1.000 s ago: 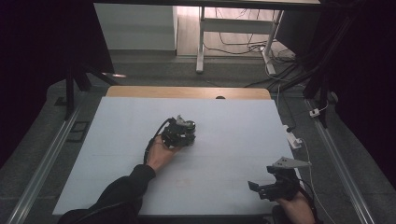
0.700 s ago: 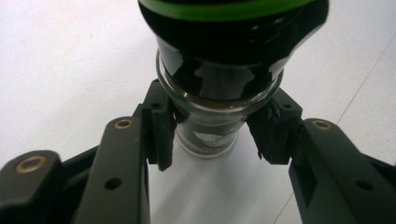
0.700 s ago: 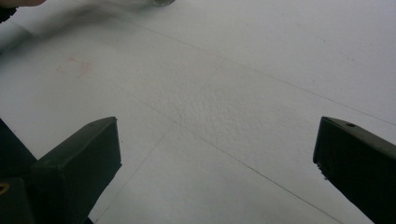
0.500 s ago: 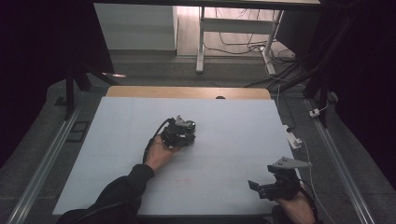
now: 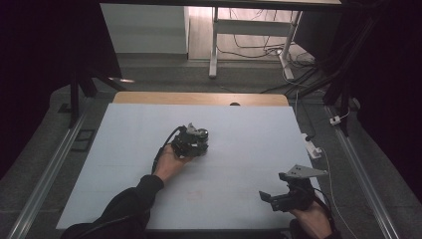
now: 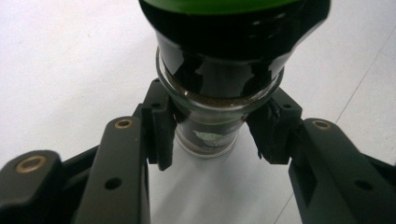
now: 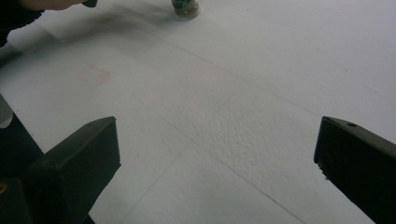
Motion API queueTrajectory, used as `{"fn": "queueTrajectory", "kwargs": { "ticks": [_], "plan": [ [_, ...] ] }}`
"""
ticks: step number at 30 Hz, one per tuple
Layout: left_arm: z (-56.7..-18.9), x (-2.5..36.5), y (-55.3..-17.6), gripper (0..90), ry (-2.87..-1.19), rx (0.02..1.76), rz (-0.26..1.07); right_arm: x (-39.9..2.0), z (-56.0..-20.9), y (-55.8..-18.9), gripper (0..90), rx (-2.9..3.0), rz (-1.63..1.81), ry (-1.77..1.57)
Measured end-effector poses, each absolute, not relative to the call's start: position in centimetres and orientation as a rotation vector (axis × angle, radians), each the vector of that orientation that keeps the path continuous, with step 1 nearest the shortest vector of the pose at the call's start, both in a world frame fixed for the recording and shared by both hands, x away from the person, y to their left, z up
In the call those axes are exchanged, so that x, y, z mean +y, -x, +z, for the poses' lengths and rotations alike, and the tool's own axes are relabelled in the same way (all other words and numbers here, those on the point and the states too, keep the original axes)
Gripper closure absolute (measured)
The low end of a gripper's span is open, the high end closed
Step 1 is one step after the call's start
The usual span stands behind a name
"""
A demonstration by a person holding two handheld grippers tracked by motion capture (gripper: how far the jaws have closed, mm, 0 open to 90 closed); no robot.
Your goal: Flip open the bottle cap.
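A small glass jar (image 6: 217, 93) with a dark lid and brown powder inside stands on the white table top (image 5: 249, 139). My left gripper (image 6: 217, 135) is shut on it, one pad pressing each side of the glass below the lid. From above, the left gripper (image 5: 199, 140) sits a little left of the table's middle, with the jar (image 5: 202, 133) at its tip. Near the front right corner my right gripper (image 5: 267, 197) is open, jaws wide apart over bare table. In the right gripper view (image 7: 215, 158) the jar (image 7: 186, 8) appears far off at the top edge.
A wooden strip (image 5: 199, 98) runs along the table's far edge. Metal rails (image 5: 50, 164) flank both sides. A white power strip (image 5: 313, 148) and cables lie to the right. A faint reddish mark (image 7: 95, 73) is on the table top.
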State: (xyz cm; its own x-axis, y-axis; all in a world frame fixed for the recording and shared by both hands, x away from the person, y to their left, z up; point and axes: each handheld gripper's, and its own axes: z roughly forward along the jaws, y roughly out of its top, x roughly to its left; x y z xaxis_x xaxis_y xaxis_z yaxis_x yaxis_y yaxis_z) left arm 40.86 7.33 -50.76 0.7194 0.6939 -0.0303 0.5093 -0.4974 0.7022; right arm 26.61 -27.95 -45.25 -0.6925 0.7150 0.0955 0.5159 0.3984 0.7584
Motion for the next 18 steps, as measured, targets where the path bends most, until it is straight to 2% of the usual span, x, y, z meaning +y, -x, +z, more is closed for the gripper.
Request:
{"fn": "queueTrajectory", "kwargs": {
  "ticks": [18],
  "plan": [
    [-50.7, 7.3, -40.9, 53.8, -2.215, 0.900, 0.332, -24.1, -44.8, -28.1, 0.0, 2.481, 1.260, -0.927]
  ]
}}
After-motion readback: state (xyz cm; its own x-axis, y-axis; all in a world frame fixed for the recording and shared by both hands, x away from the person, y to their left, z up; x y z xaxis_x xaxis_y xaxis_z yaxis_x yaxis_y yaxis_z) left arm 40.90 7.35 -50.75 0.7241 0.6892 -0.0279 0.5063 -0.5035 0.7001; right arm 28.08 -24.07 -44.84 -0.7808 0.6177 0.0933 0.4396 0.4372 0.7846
